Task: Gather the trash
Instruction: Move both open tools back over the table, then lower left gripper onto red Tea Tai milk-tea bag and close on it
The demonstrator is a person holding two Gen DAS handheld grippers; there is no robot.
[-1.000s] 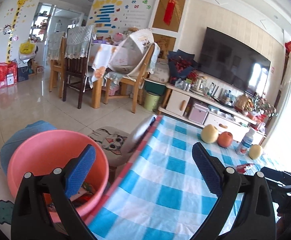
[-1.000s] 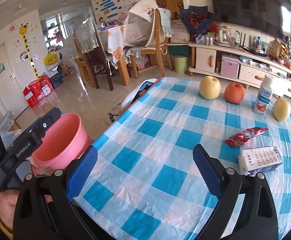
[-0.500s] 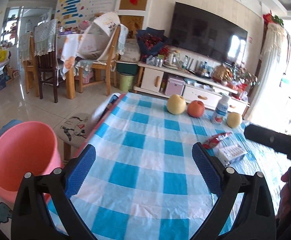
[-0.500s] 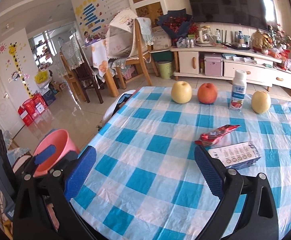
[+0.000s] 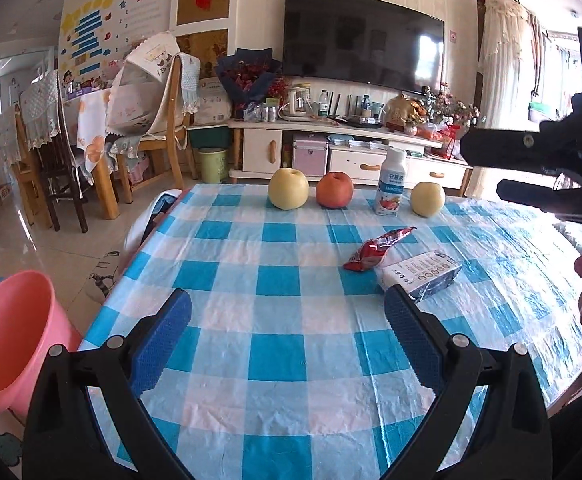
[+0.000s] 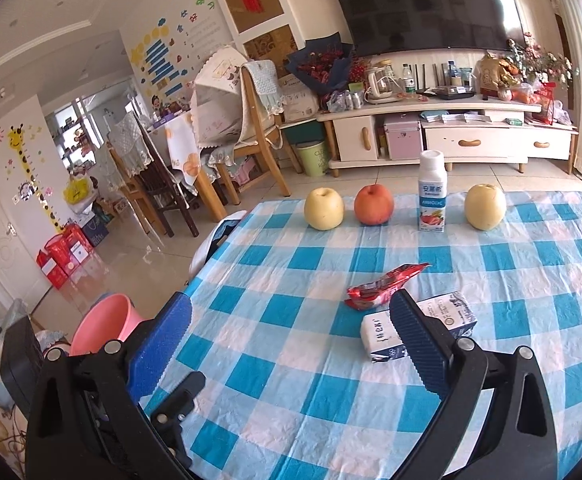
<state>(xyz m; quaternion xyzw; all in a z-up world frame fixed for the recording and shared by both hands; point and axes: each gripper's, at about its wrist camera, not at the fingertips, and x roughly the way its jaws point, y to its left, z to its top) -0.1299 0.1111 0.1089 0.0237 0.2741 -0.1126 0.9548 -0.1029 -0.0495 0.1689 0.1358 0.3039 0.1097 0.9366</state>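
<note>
A red crumpled wrapper (image 5: 379, 249) and a white and blue carton (image 5: 423, 275) lie on the blue checked table (image 5: 275, 280). Both also show in the right wrist view: the wrapper (image 6: 383, 286) and the carton (image 6: 379, 334). A pink bucket (image 5: 9, 340) stands on the floor left of the table; it also shows in the right wrist view (image 6: 103, 322). My left gripper (image 5: 287, 336) is open and empty over the near table edge. My right gripper (image 6: 291, 334) is open and empty, its right finger in front of the carton.
At the table's far edge stand two yellow pears (image 5: 288, 189) (image 5: 427, 199), a red apple (image 5: 334, 190) and a small drink bottle (image 5: 391, 188). A stool (image 5: 151, 216) stands by the table's left side. Chairs, a TV stand and a green bin lie beyond.
Both grippers have swung right, from the pink bucket toward the table middle. The wrapper and carton now sit nearer the centre of both views. Both grippers stay open.
</note>
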